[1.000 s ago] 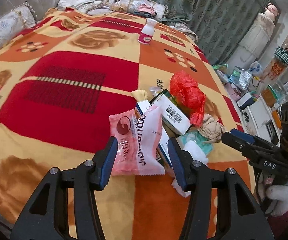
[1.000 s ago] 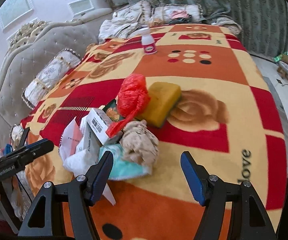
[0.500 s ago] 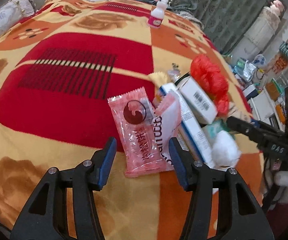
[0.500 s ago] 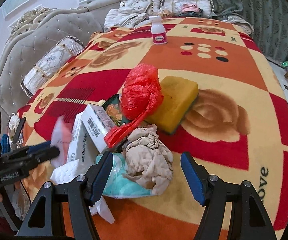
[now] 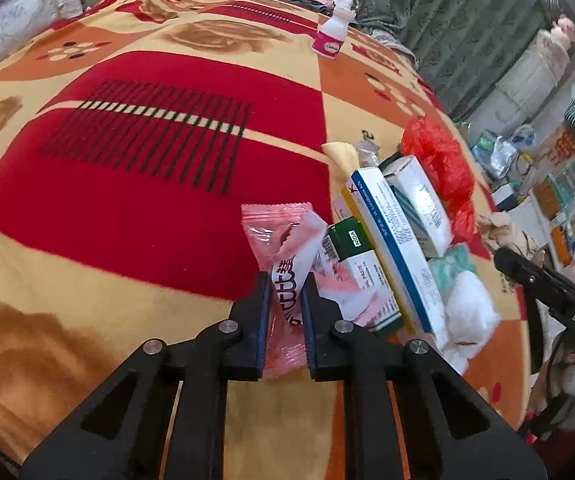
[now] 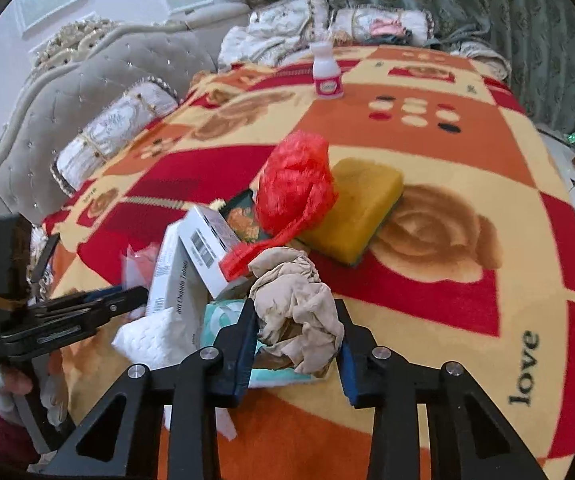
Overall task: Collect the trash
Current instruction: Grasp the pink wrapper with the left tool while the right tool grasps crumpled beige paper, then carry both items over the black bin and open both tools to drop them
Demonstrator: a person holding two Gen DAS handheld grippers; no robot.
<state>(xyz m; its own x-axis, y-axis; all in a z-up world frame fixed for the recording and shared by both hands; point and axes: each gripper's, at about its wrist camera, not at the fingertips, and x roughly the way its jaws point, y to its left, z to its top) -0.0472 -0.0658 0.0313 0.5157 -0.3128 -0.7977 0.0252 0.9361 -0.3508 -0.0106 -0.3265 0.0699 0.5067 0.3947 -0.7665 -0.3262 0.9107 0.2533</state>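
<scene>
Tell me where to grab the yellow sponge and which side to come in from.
Grip the yellow sponge across its two long flat sides, near the end away from the red plastic bag. Come from above on its right, since the bag leans on its left edge and the blanket there is bare.

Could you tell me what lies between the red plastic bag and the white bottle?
Only bare blanket separates the red plastic bag from the white bottle, seen in the right wrist view.

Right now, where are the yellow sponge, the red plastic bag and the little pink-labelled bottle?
yellow sponge [image 6: 361,196], right wrist view, on its bare top face.
red plastic bag [image 6: 293,178], right wrist view, on its crumpled middle.
pink-labelled bottle [image 6: 326,74], right wrist view, on its white body.
</scene>
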